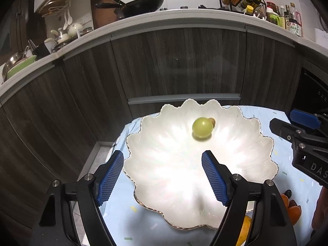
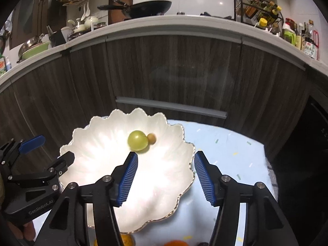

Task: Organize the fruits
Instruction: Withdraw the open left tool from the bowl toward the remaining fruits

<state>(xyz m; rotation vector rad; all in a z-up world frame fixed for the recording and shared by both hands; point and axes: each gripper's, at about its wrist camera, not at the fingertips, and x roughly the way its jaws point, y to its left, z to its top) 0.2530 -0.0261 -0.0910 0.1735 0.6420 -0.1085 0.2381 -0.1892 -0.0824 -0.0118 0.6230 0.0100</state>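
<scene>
The plate (image 1: pixel 164 164) is pearly white with a thin gold scalloped rim, and on it lie a yellow-green grape (image 1: pixel 202 129) and a small tan fruit (image 1: pixel 212 121). The tabletop (image 2: pixel 225 149) is pale blue, flecked with small green, yellow and blue dashes. Both claws, left (image 1: pixel 163 181) and right (image 2: pixel 166 179), are black with ribbed blue pads (image 2: pixel 128 179), and orange fruit (image 1: pixel 292 210) shows at the near edge.

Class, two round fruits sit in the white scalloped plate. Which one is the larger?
The green fruit is larger. The small tan fruit touching its right side is far smaller, and both lie toward the far part of the plate.
</scene>
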